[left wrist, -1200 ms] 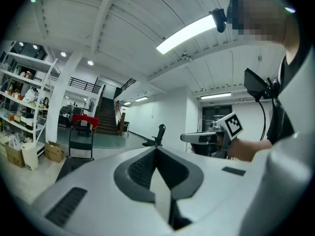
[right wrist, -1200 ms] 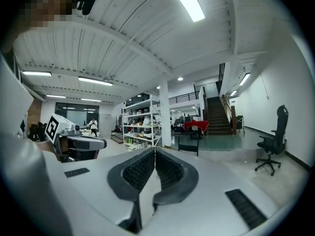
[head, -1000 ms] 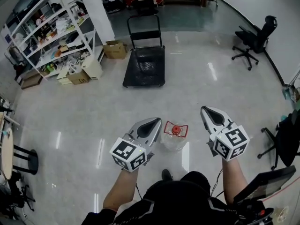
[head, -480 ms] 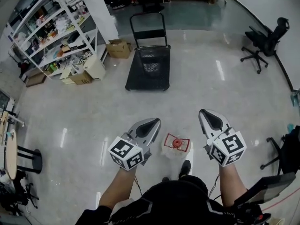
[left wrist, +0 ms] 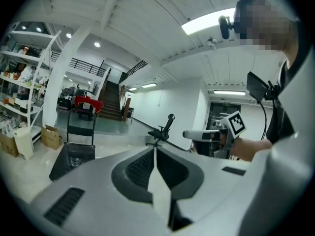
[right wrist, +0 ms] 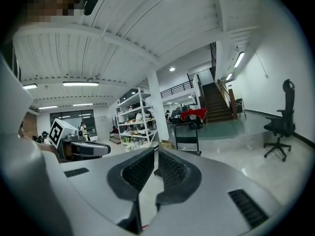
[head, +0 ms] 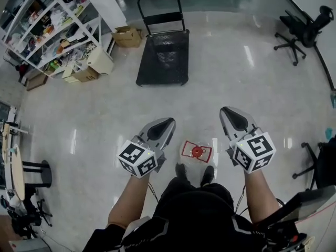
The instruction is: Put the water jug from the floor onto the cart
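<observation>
Jug (head: 196,159) clear, red cap (head: 197,151) | cart (head: 164,56) flat black | left hand-held gripper (head: 168,122), right hand-held gripper (head: 225,111) closed

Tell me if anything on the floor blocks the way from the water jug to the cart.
Nothing visible does. The water jug stands at the person's feet, and only bare floor lies between it and the cart. The cardboard boxes sit off to the left by the shelving, the office chair far right.
</observation>
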The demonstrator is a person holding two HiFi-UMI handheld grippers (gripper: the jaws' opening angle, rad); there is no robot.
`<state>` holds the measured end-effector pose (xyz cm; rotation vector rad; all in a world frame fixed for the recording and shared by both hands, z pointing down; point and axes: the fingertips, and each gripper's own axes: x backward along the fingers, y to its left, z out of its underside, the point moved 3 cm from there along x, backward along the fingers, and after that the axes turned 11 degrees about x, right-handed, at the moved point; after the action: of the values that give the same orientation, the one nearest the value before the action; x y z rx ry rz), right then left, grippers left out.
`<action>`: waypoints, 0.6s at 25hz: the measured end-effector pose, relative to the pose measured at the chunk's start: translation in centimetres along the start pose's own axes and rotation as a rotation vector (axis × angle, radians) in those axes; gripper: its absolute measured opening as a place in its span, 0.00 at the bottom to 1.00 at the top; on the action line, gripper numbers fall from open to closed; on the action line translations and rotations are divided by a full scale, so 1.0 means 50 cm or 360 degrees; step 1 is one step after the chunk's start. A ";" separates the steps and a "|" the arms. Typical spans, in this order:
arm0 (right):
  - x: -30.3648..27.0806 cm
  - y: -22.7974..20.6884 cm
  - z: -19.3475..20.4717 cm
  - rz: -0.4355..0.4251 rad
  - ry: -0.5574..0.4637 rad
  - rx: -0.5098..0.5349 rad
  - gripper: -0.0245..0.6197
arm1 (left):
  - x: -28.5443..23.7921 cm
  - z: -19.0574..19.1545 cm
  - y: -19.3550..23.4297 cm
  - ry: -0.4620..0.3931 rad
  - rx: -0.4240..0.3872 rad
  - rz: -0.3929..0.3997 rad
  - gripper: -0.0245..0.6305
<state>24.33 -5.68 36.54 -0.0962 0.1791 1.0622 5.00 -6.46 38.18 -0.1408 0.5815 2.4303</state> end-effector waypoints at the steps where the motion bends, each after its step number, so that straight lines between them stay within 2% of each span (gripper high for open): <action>1: -0.016 -0.007 0.016 0.0010 0.0024 -0.0013 0.05 | -0.009 0.010 0.021 0.0024 0.0002 -0.0008 0.04; 3: -0.041 -0.021 0.061 0.0039 0.0100 -0.0053 0.05 | -0.035 0.044 0.058 0.0085 0.0030 -0.0002 0.04; 7: -0.078 -0.017 0.177 0.0066 0.0288 -0.0203 0.16 | -0.065 0.139 0.130 0.0268 0.0062 0.0017 0.04; 10: -0.098 -0.026 0.258 0.0113 0.0424 -0.0247 0.19 | -0.091 0.207 0.171 0.0342 0.0173 0.0035 0.04; 13: -0.100 -0.016 0.373 0.0143 0.0561 -0.0306 0.20 | -0.107 0.317 0.207 0.0465 0.0263 0.0008 0.04; 15: -0.110 -0.010 0.462 0.0159 0.0644 -0.0346 0.20 | -0.125 0.400 0.242 0.0579 0.0334 -0.0001 0.08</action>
<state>24.44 -6.83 60.26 -0.5046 0.4370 1.1511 3.50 -9.65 62.11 -0.5006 0.9913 2.3377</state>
